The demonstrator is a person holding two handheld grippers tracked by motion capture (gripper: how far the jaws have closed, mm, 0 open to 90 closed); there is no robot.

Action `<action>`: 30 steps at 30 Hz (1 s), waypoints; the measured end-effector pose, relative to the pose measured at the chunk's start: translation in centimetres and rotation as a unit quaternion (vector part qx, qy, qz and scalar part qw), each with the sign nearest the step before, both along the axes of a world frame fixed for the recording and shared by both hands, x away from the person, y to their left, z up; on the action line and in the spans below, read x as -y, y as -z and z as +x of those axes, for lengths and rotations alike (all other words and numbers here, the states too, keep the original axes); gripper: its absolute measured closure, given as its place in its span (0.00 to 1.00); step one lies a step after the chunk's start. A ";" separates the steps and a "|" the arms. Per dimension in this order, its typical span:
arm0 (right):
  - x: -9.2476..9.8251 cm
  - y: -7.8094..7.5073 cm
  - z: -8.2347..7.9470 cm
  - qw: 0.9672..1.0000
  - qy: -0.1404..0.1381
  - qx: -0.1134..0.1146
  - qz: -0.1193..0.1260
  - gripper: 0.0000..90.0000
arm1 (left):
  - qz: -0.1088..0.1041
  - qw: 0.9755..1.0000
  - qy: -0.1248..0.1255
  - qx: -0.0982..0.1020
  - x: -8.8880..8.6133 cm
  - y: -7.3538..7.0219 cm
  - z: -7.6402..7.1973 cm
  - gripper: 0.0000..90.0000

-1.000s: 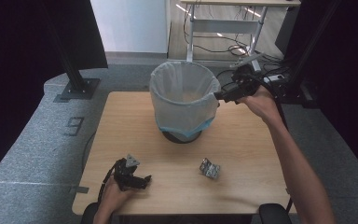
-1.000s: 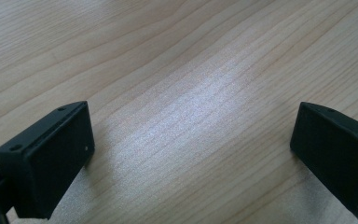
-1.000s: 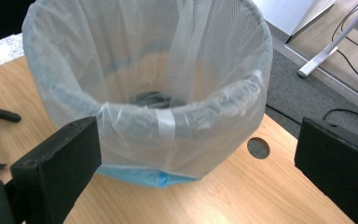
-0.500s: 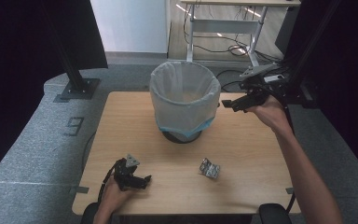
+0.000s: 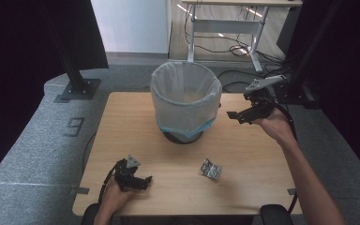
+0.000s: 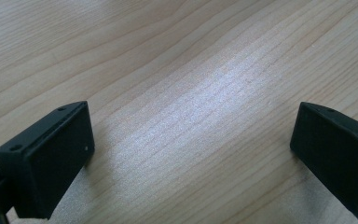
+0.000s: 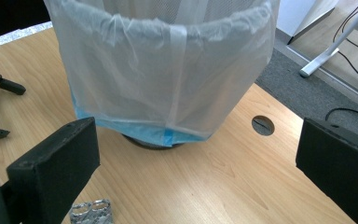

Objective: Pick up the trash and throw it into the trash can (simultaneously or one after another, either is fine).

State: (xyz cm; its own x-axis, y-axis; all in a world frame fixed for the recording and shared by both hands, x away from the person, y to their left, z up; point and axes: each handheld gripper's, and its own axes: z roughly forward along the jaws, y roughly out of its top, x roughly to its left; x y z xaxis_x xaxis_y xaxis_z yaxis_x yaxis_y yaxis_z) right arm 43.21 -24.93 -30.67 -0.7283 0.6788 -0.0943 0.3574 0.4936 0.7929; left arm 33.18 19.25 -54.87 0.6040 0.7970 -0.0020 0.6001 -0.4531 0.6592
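Two hand-held grippers released, left [image 5: 140, 180], right [image 5: 238, 115], wooden table [image 5: 243, 187], grey floor [image 5: 33, 150].

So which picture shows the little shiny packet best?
The high view: the whole shiny packet lies in the open on the table. The right gripper view catches just part of it at the bottom edge. The left gripper view gives wood.
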 end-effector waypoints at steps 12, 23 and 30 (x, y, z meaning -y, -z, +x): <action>1.0 2.2 -0.9 1.000 0.005 -0.005 0.004 0.00 | 0.000 1.000 0.000 0.000 0.0 0.0 0.0 0.00; 1.4 4.7 -1.7 1.000 0.008 -0.012 -0.004 0.00 | 0.001 1.000 0.000 -0.001 0.0 0.0 0.0 0.00; 1.5 6.1 -2.2 1.000 0.007 -0.014 -0.008 0.00 | 0.001 1.000 0.000 -0.001 0.0 0.0 0.0 0.00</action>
State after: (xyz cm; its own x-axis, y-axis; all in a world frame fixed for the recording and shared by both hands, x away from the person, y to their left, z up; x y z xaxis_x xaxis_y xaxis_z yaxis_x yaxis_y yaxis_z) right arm 40.98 -26.48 -36.77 -0.7213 0.6875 -0.0844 0.3870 0.5010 0.7741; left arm 33.18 19.25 -54.86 0.6042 0.7969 -0.0019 0.6010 -0.4541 0.6578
